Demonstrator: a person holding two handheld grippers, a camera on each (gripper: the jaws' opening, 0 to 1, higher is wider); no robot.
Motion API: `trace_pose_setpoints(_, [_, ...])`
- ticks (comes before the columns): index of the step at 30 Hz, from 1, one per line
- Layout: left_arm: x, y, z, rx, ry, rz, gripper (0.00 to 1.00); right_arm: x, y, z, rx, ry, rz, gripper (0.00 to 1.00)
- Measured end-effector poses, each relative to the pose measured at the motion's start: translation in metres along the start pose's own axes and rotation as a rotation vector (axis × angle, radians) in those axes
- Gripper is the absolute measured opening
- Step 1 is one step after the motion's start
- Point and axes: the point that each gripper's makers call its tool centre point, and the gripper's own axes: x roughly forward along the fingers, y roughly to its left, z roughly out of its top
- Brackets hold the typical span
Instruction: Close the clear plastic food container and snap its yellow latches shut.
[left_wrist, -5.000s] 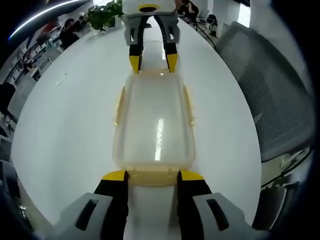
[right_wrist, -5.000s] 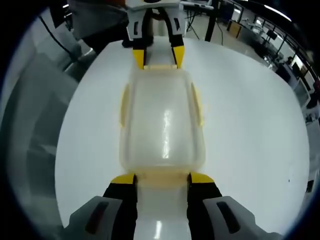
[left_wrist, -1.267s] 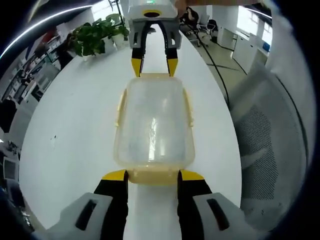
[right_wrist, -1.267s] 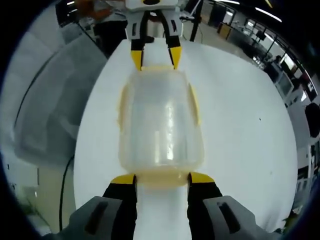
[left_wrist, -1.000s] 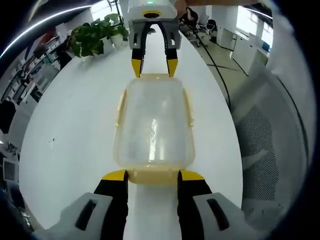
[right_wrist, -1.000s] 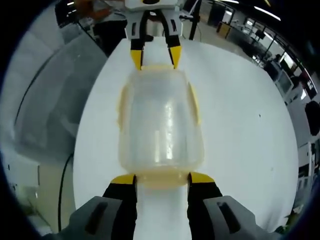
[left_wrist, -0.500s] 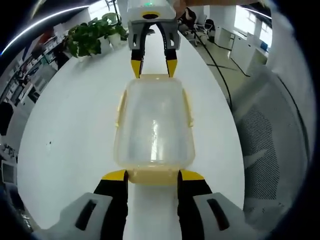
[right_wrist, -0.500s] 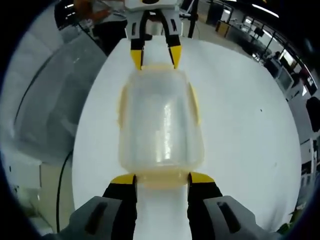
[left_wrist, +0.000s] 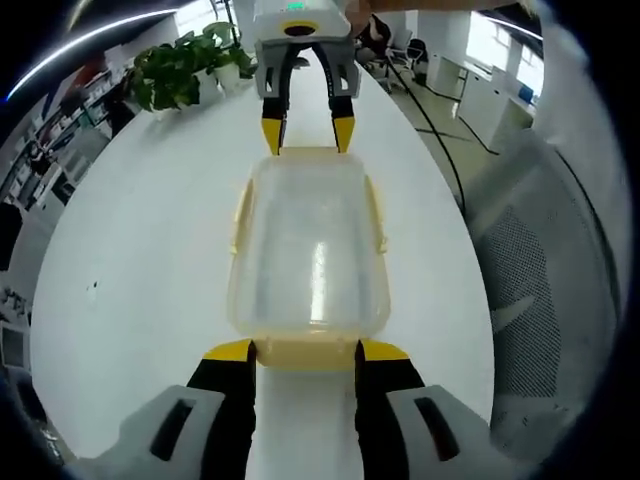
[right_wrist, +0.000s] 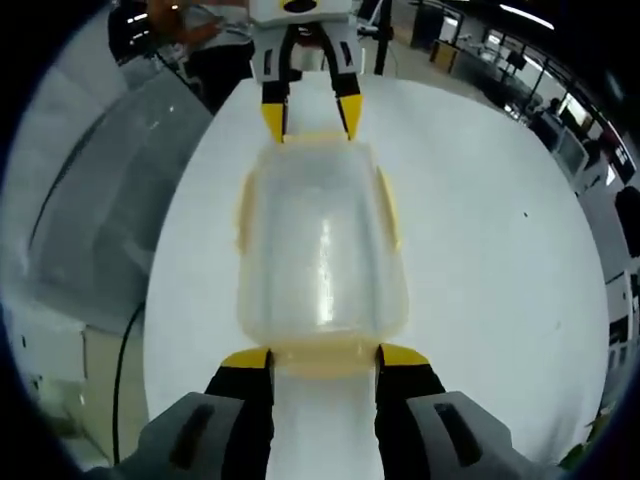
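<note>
Clear, thin plastic makes the food container (left_wrist: 308, 255) look light, a bit bendy and slippery, so its stiff yellow end latches look like the best places to hold. Left gripper (left_wrist: 306, 350) sits at the near end, jaws apart around a latch. Right gripper (left_wrist: 306, 130) does the same at the far end. Its lid looks closed. The box lies mid-way on the smooth white table (left_wrist: 140, 230), away from the edges.

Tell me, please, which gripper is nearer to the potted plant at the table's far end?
Right. The right gripper is at the container's end facing the potted plant; the left gripper is at the opposite end.
</note>
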Motion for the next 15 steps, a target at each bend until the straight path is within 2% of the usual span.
trace_pose_setpoints(15, [0.0021,0.0004,-0.0014,-0.005,-0.015,-0.020,0.37,0.0014,0.0006,-0.0002,0.009,-0.004,0.016,0.38])
